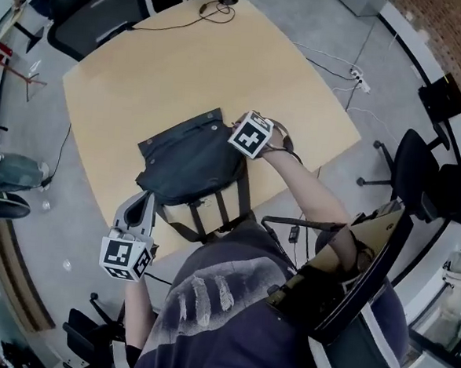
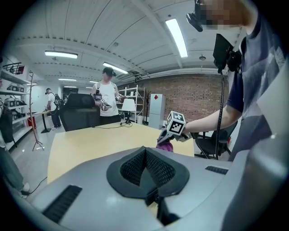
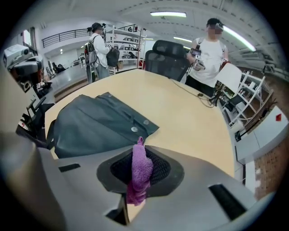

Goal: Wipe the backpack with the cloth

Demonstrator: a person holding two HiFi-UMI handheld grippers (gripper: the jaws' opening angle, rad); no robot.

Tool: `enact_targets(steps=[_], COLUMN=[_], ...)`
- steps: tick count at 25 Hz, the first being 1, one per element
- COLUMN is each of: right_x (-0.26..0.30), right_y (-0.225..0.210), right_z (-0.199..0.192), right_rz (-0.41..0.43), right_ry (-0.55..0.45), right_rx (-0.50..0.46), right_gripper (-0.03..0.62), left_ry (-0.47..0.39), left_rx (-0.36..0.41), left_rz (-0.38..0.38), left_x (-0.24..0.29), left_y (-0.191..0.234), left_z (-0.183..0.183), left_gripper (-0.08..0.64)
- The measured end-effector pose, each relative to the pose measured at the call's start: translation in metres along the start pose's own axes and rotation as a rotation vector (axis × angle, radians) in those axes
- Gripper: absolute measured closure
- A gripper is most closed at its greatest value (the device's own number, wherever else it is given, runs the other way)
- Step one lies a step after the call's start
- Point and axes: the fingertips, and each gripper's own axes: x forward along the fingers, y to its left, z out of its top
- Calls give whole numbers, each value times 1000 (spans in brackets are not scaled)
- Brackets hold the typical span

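Backpack (image 1: 192,165) lies flat on the table (image 1: 143,79), at the centre of the head view.
Right gripper (image 3: 140,151) pinches the purple cloth (image 3: 139,171) between its jaws, by the backpack's upper right corner. Left gripper (image 2: 145,153), jaws pressed together on nothing, sits just beside the backpack's lower left, at the table edge.

Head view steeply down onto the table (image 1: 143,87); both gripper views low and close, across that same tabletop
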Motion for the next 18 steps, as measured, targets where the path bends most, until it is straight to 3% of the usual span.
enact_targets(steps=[4,7,13,18], right_x=[18,23,20,22], right_y=[52,75,119,180], right_z=[-4,5,29,60], right_rz=[107,142,245,341], right_ry=[8,-6,-17,-22], right_rx=[75,117,127,70], right_gripper=[554,554,554,554], left_ry=[-9,0,-3,-21], left_rx=[-25,-67,-121,-121], left_rz=[39,80,99,77], left_x=[-16,-32,-48,-54], left_y=[10,21,37,53], left_z=[-11,-29,-52,-55], left_gripper=[554,552,552,552])
